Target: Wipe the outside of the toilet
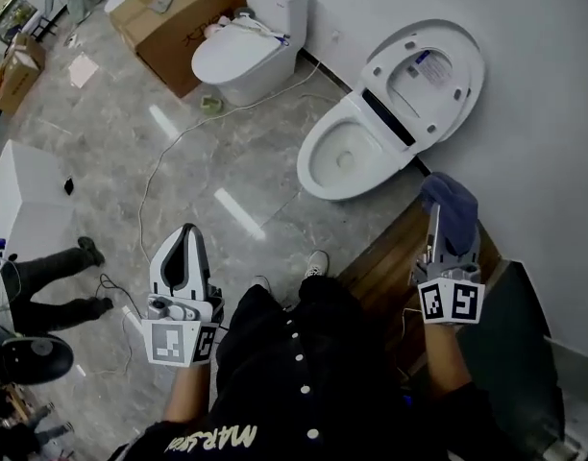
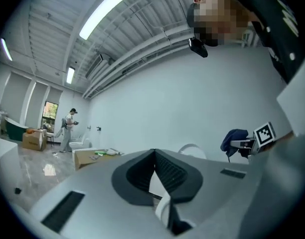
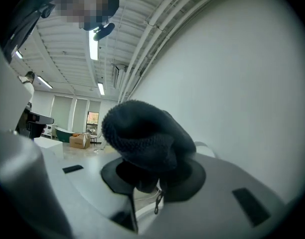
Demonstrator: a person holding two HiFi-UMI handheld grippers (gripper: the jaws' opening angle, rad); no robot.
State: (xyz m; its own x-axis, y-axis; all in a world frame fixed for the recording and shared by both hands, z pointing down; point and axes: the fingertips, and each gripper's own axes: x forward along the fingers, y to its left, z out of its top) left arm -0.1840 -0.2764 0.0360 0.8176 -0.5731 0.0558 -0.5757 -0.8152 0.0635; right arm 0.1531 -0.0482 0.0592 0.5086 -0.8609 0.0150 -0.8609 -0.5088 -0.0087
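A white toilet [image 1: 347, 157] stands against the wall ahead of me with its seat and lid [image 1: 424, 80] raised. My right gripper [image 1: 446, 217] hangs just right of the bowl's near end, shut on a dark blue cloth [image 1: 452, 200] that covers its tips. The right gripper view shows the same cloth [image 3: 142, 133] bunched over the shut jaws. My left gripper [image 1: 189, 233] is lower left, over the floor and well away from the toilet. Its jaws meet with nothing between them [image 2: 154, 156]. From the left gripper view the blue cloth [image 2: 233, 138] and the toilet lid [image 2: 192, 151] show beyond.
A second toilet [image 1: 241, 56] with its lid down stands at the back beside a cardboard box [image 1: 174, 17]. A thin cable [image 1: 159, 171] snakes across the marble floor. A white cabinet [image 1: 25, 200] and another person's legs [image 1: 54, 286] are at the left. A dark wood board [image 1: 390, 257] lies near my feet.
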